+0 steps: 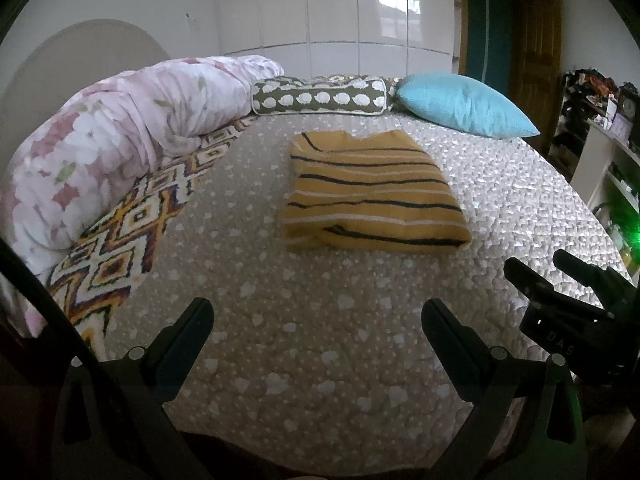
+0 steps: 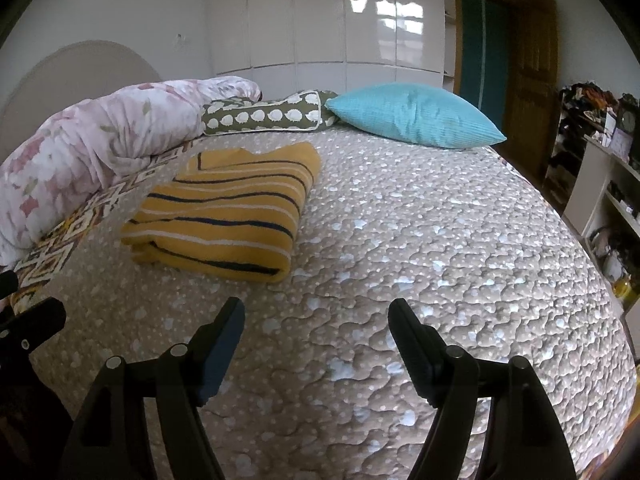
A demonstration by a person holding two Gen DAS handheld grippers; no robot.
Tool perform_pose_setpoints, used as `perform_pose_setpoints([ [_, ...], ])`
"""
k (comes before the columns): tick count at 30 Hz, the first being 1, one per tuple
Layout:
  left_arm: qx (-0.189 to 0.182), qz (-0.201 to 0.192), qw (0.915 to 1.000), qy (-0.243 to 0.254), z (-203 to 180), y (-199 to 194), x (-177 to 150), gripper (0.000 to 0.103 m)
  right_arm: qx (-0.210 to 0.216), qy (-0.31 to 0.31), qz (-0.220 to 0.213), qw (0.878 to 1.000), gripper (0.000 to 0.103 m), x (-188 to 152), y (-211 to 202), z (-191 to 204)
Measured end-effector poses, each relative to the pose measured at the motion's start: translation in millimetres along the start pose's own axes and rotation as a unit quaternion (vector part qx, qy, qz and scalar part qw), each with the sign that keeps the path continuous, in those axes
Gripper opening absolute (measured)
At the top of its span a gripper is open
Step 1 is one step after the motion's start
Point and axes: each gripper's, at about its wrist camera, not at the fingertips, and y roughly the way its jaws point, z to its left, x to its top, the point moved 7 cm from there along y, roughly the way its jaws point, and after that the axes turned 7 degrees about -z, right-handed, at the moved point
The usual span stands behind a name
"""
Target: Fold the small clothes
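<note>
Where the folded garment (image 1: 372,196) doubles over, inner layers stay hidden.

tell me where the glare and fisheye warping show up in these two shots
Left wrist view: window glare on the glossy wardrobe doors, bed edge bowed, corners vignetted black. Right wrist view: same glare on the doors, sheen on the quilted cover, folded striped garment sharp.

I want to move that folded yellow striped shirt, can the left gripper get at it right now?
Probably yes. The left gripper has its jaws open and empty, and only bare bedspread lies between it and the yellow striped shirt; nothing rests on the shirt.
</note>
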Motion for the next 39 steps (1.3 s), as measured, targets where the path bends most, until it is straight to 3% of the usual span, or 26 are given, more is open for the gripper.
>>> perform_pose_setpoints([
  [20, -0.001, 0.026, 0.9996, -0.006, 1, 13, -9, 0.103, -0.011, -0.014, 0.018, 1.0, 0.08, -7, 9, 3],
  [30, 0.027, 0.063, 0.9976, -0.008, 7, 26, -20, 0.103, -0.036, -0.027, 0.045, 0.998, 0.08, -14, 15, 0],
  [39, 0.019, 0.082, 0.9964, -0.01, 6, 35, -29, 0.103, -0.048, -0.03, 0.055, 0.997, 0.081, -19, 18, -3],
])
